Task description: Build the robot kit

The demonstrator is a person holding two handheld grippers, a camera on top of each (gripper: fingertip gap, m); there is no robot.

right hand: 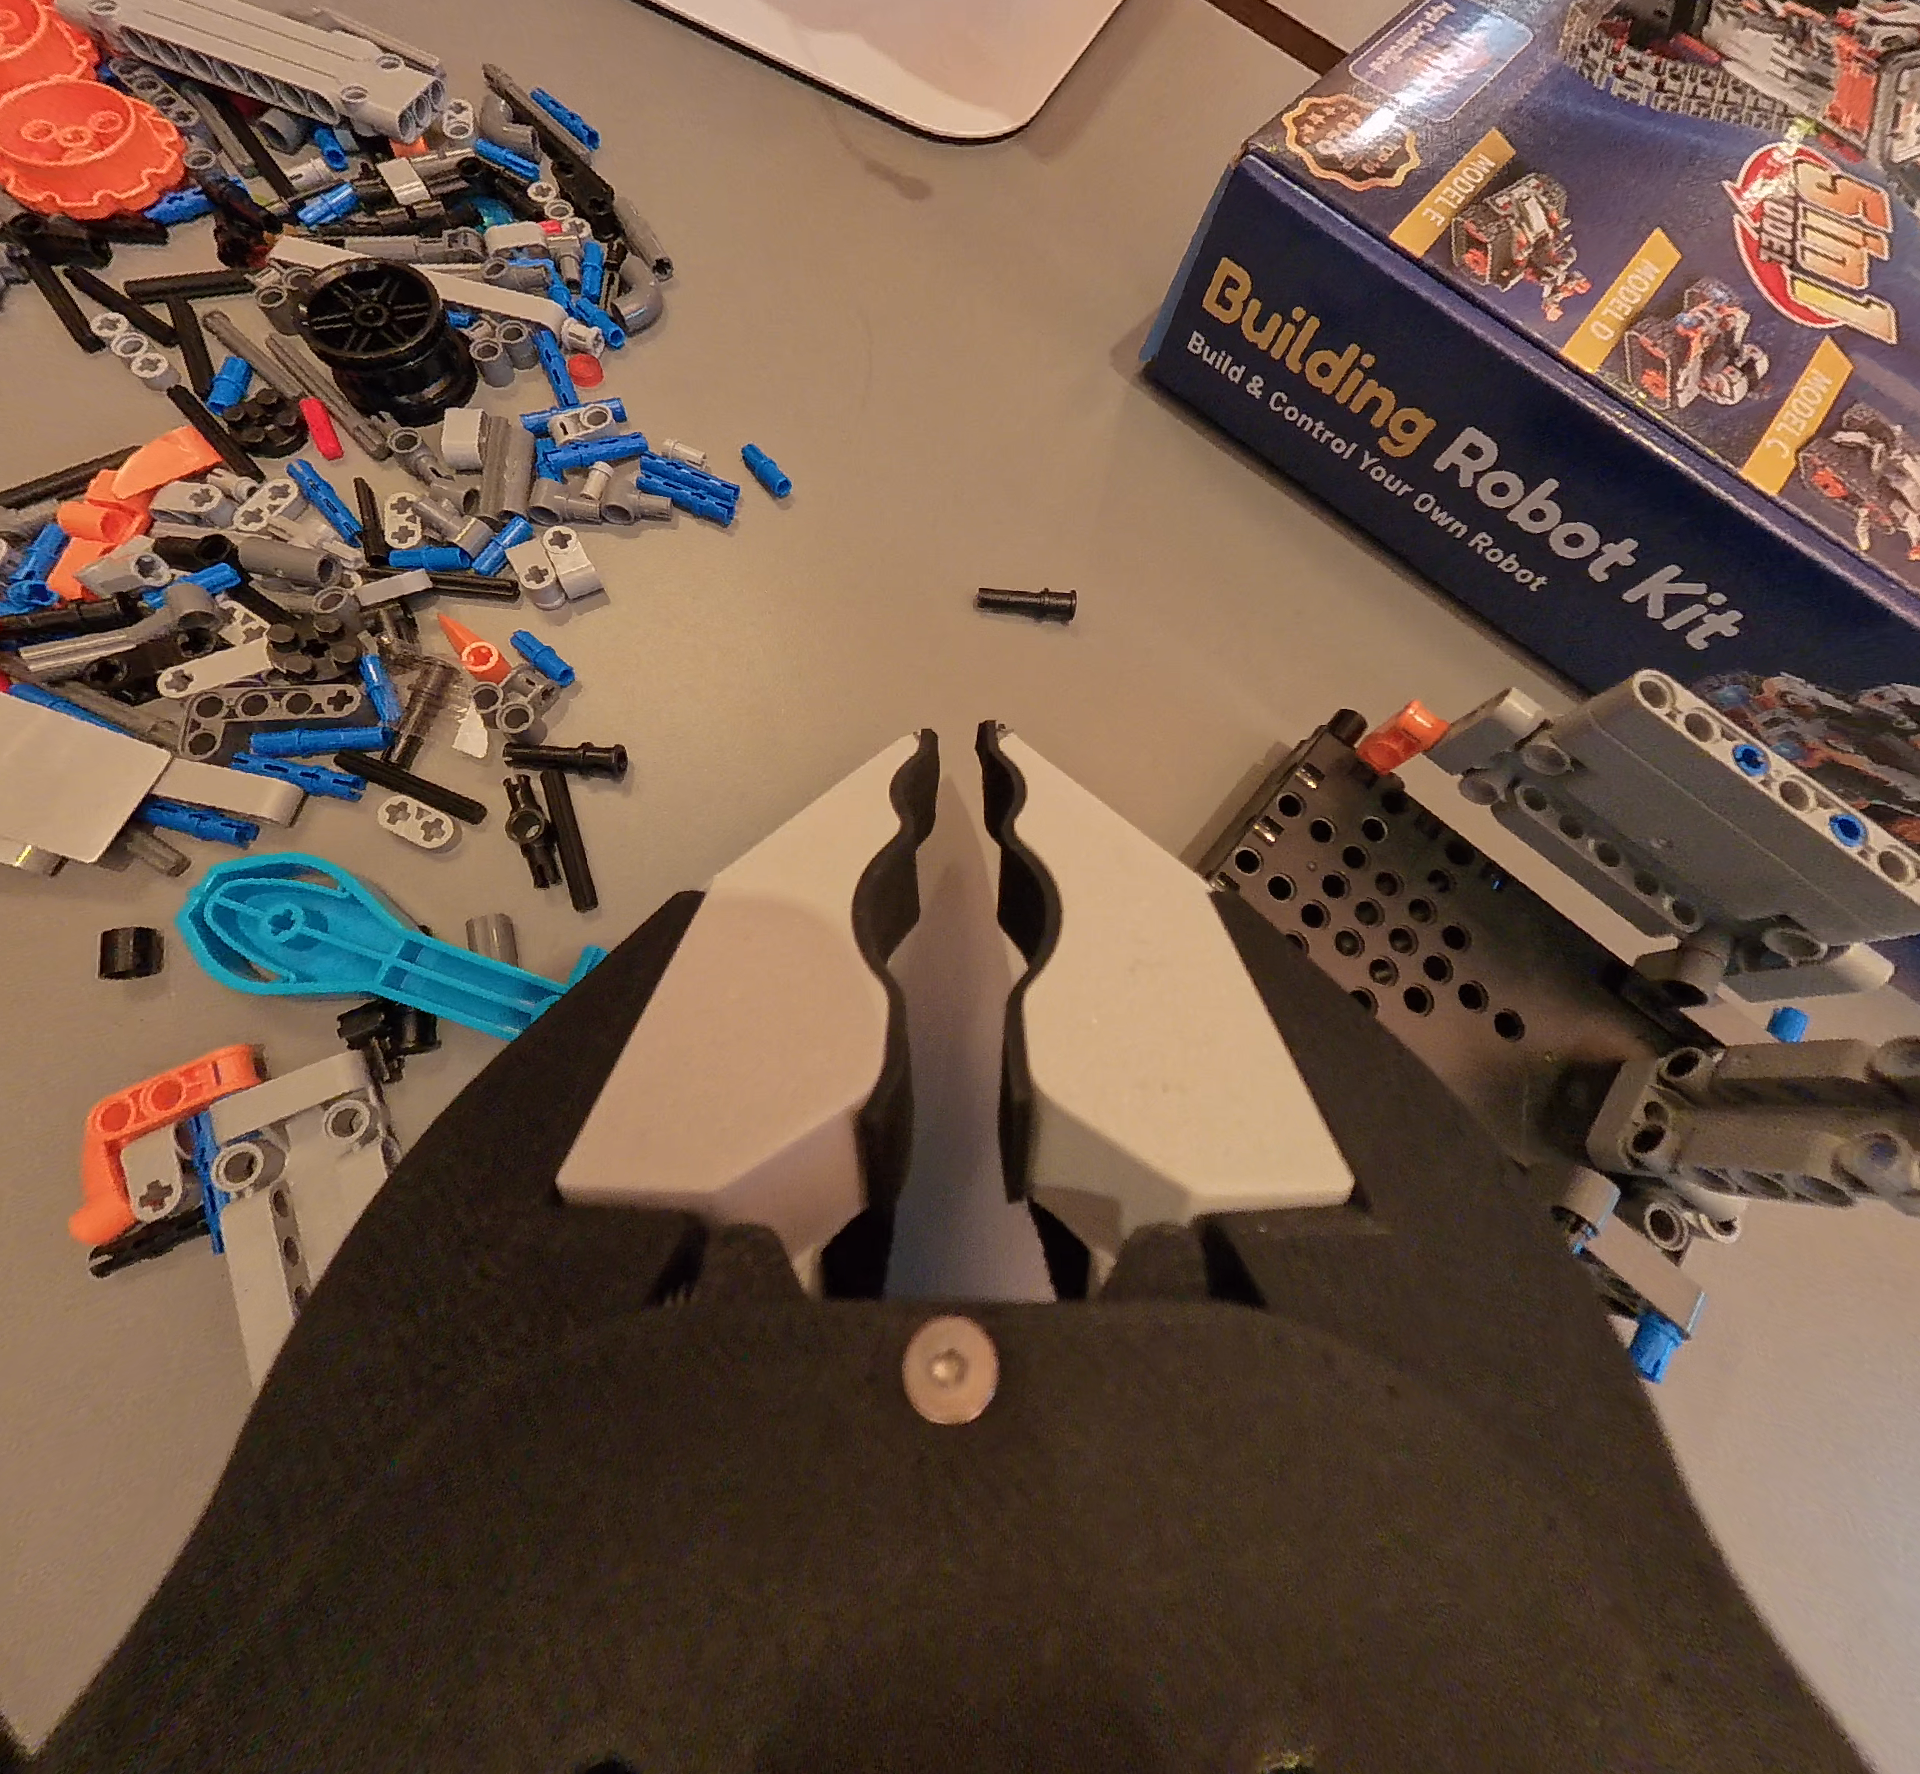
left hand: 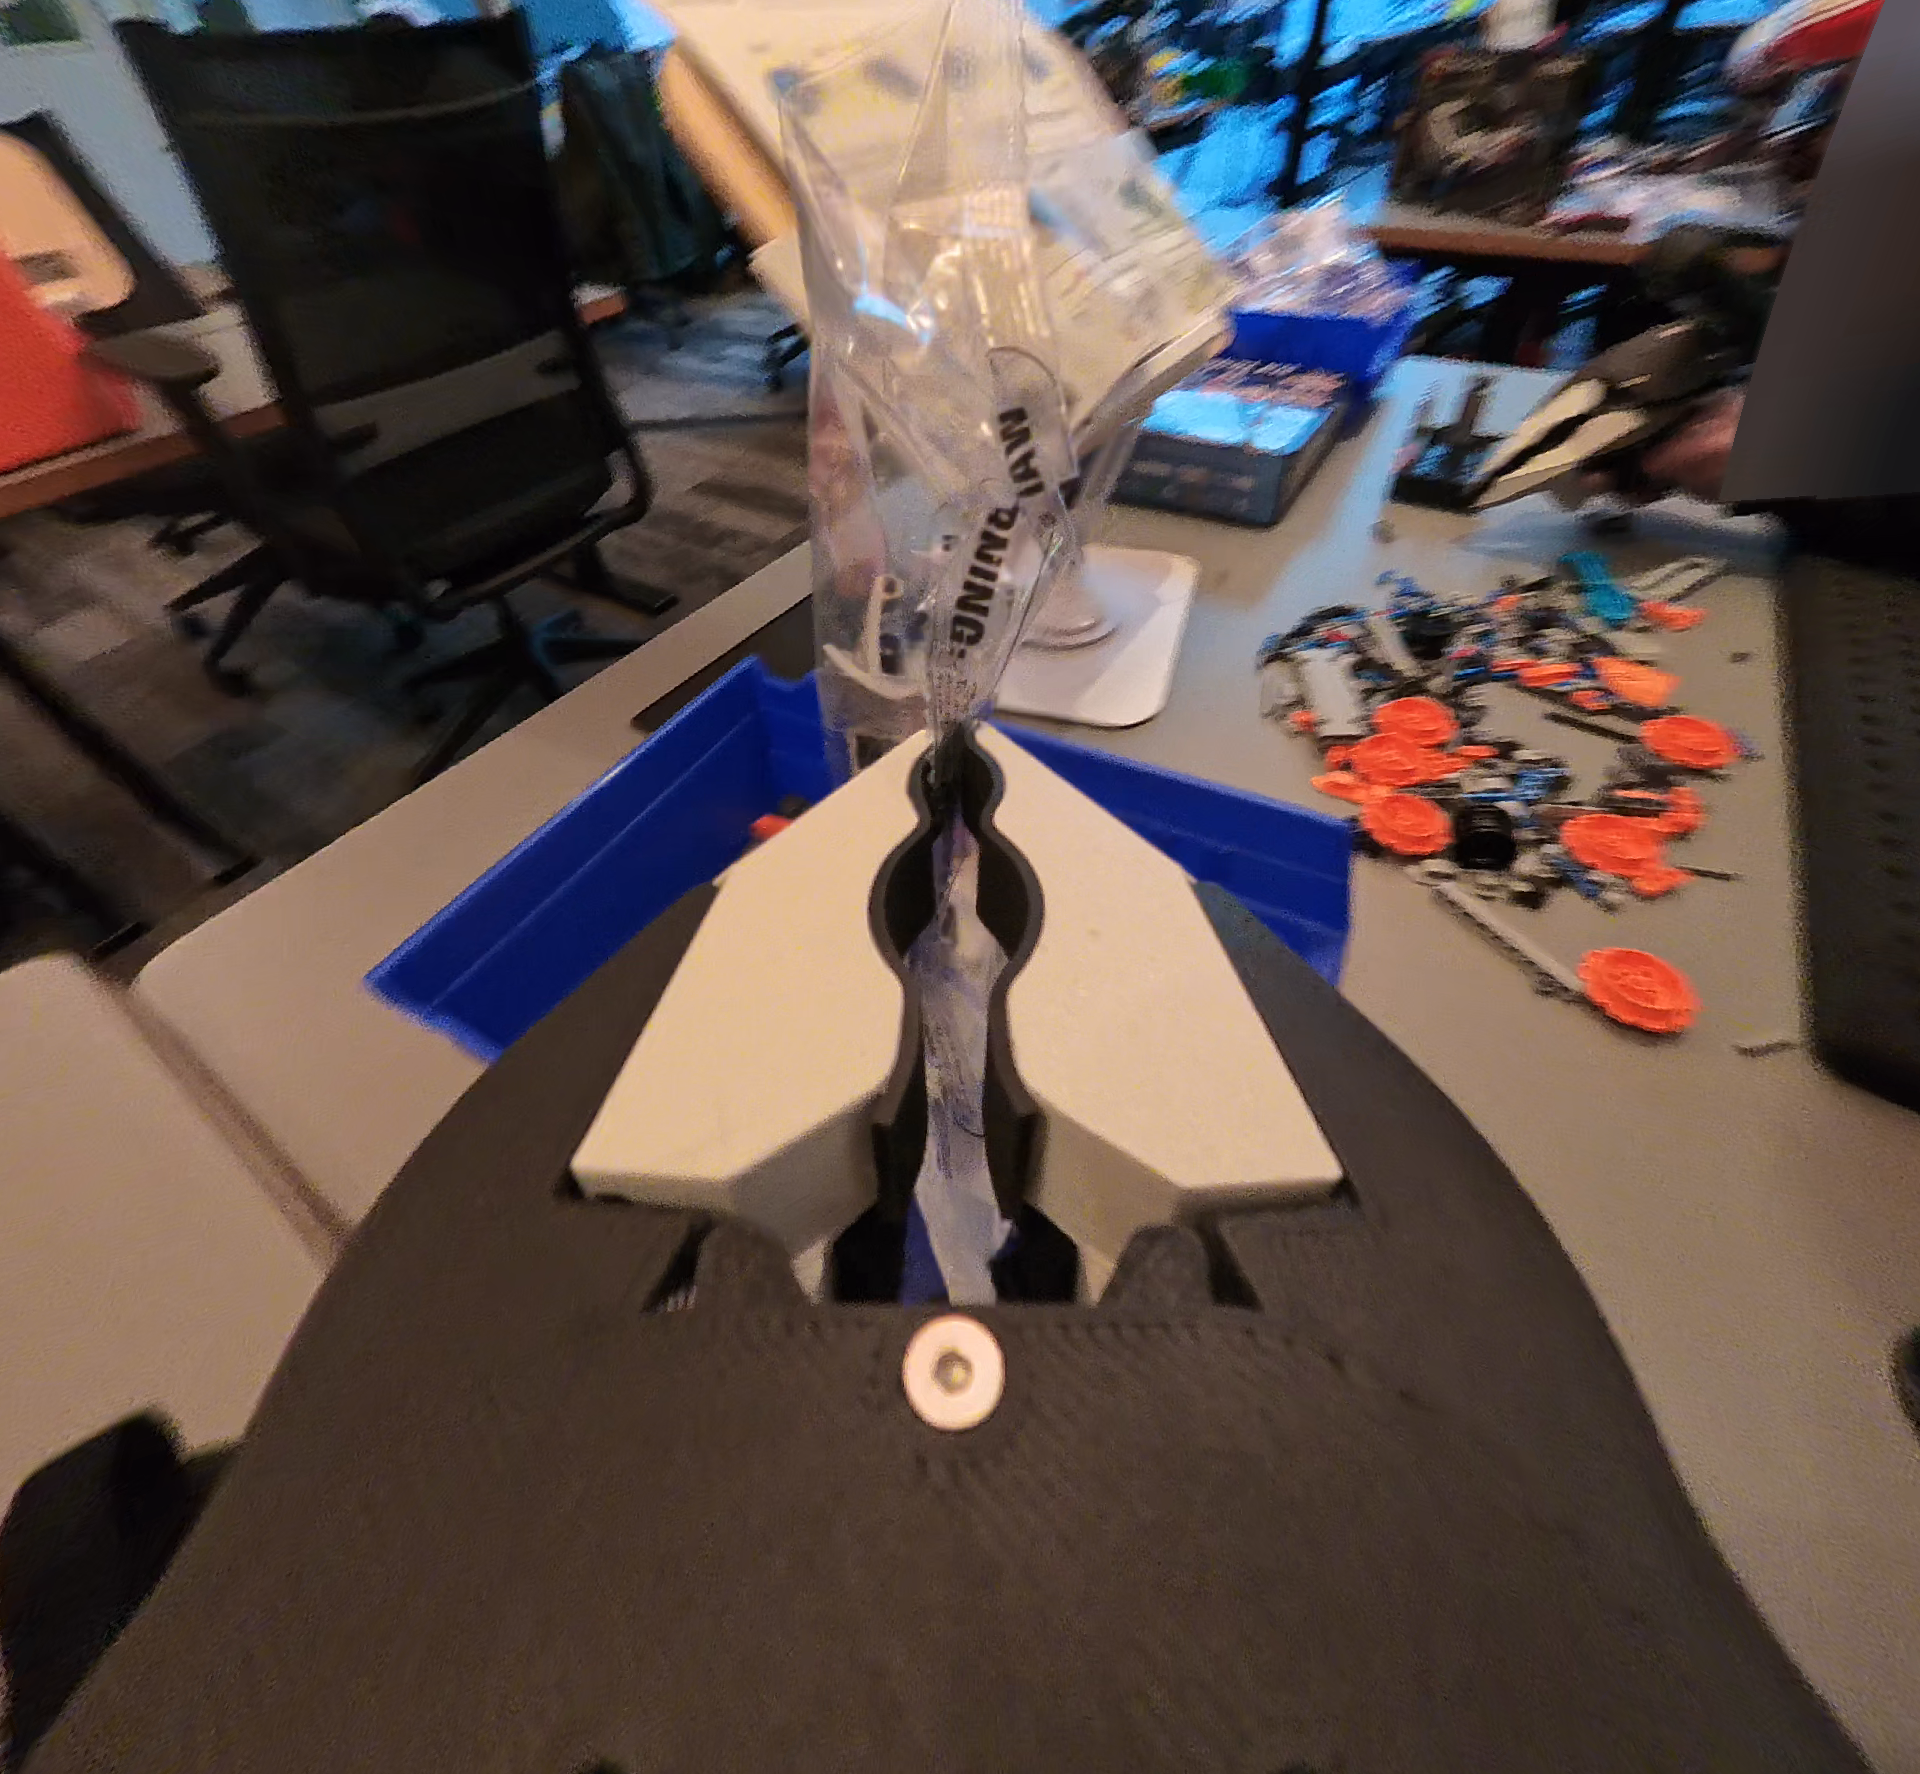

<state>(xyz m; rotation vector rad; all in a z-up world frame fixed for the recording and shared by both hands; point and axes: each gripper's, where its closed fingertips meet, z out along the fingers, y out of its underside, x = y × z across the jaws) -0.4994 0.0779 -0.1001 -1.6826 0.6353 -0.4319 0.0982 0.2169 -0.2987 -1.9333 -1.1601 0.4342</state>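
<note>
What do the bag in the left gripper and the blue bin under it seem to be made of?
The bag, pinched in the left gripper, looks like thin clear plastic film: see-through, creased, with bright glints. The blue bin looks like hard moulded plastic, smooth and slightly glossy, with stiff straight walls.

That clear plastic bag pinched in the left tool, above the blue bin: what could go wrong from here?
1. The left tool is shut on the clear plastic bag by a thin bunched strip only, so the slick film might slip out.
2. The bag appears to hold small parts; if it tips or tears, they could miss the blue bin.
3. The right tool, slightly open, hovers low near a lone black pin and might knock it away.
</note>
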